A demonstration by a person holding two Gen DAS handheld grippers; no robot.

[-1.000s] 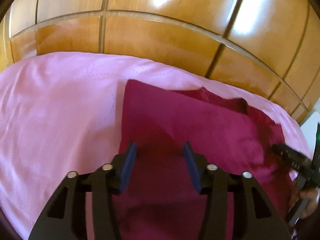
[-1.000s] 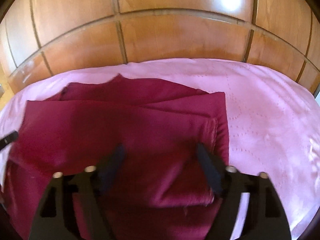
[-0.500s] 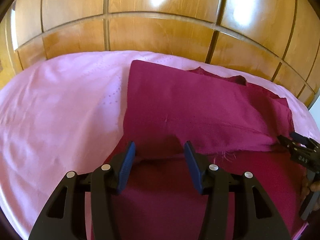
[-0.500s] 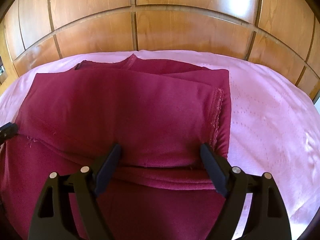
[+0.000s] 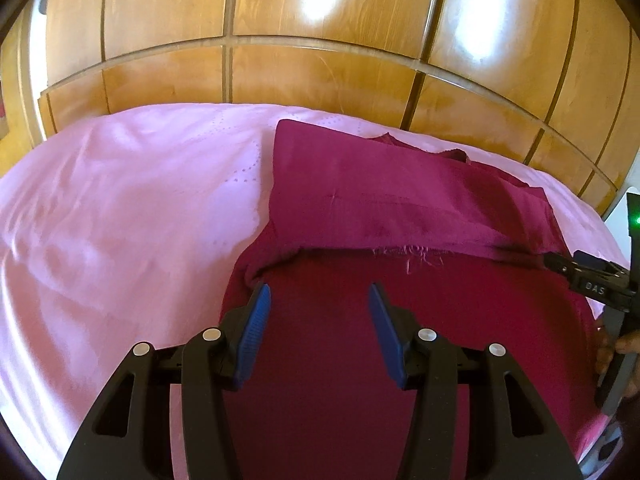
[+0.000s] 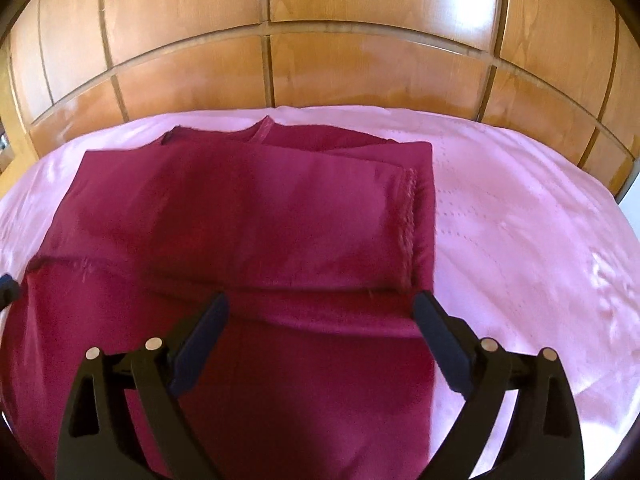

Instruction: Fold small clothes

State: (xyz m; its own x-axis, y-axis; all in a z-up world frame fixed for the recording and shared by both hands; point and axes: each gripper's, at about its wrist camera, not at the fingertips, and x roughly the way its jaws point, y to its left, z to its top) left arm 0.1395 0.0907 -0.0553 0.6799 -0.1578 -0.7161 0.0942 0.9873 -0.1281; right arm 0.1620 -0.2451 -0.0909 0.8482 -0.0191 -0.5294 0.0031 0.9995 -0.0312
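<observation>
A dark red garment [image 5: 380, 200] lies on the pink bedsheet [image 5: 120, 220], its far part folded over toward me with a frayed hem across the middle. It also shows in the right wrist view [image 6: 240, 220]. My left gripper [image 5: 318, 292] is open and empty, hovering over the garment's near left part, just short of the fold edge. My right gripper [image 6: 320, 300] is open wide and empty, over the garment's near right part at the fold edge. The right gripper's tip also shows at the right edge of the left wrist view [image 5: 580, 276].
A glossy wooden panelled headboard [image 6: 320, 60] stands right behind the bed. The pink sheet [image 6: 520, 220] stretches to the left and right of the garment. A hand [image 5: 624, 348] holds the right gripper at the right edge.
The folded-over layer has dropped flat onto the garment. Both grippers have pulled back toward me from the fold edge, staying open.
</observation>
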